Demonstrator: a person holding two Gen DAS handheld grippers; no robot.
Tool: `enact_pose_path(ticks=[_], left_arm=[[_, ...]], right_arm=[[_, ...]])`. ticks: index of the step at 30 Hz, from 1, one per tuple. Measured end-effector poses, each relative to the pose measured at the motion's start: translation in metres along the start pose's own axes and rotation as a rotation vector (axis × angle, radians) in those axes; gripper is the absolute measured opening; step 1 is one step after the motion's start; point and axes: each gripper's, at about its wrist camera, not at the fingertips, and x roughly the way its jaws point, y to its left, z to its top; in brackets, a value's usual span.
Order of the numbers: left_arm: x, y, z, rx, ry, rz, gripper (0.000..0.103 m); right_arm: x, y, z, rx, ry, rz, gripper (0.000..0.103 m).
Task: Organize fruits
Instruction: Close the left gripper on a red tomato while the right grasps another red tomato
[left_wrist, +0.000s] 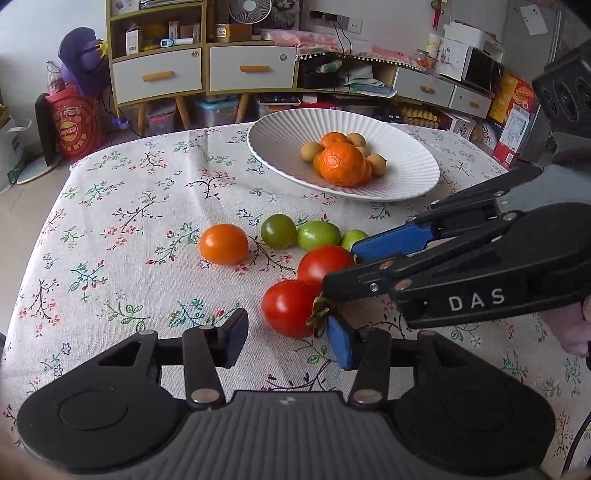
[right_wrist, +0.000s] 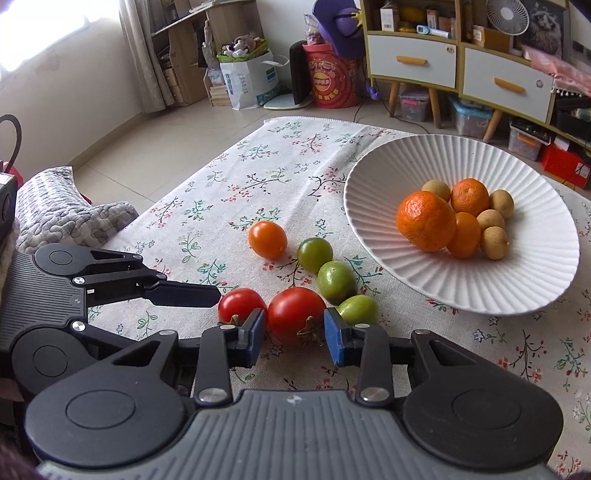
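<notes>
Two red tomatoes lie on the floral cloth. My right gripper (right_wrist: 294, 338) straddles the larger red tomato (right_wrist: 295, 314), its blue pads at either side, jaws open with small gaps. The smaller red tomato (right_wrist: 240, 304) lies just left of it. My left gripper (left_wrist: 288, 341) is open and empty, with the near red tomato (left_wrist: 290, 308) just ahead between its fingers; the right gripper (left_wrist: 345, 267) crosses in from the right. An orange tomato (right_wrist: 267, 239) and three green fruits (right_wrist: 336, 282) lie beyond. The white ribbed plate (right_wrist: 480, 288) holds oranges (right_wrist: 426, 220) and small tan fruits.
The table's left edge drops to a tiled floor. A cushioned seat (right_wrist: 70, 210) stands at the near left. Cabinets, boxes and a red bucket (right_wrist: 334, 83) line the far wall.
</notes>
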Motion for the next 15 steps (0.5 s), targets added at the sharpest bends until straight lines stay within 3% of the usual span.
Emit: enact_pose_path(ticks=[15], left_arm=[[0.0087,-0.0072,0.0031,0.050,-0.003,0.025,0.035]], right_arm=[[0.0021,-0.0037,0.0003,0.032,-0.002,0.007,0.032]])
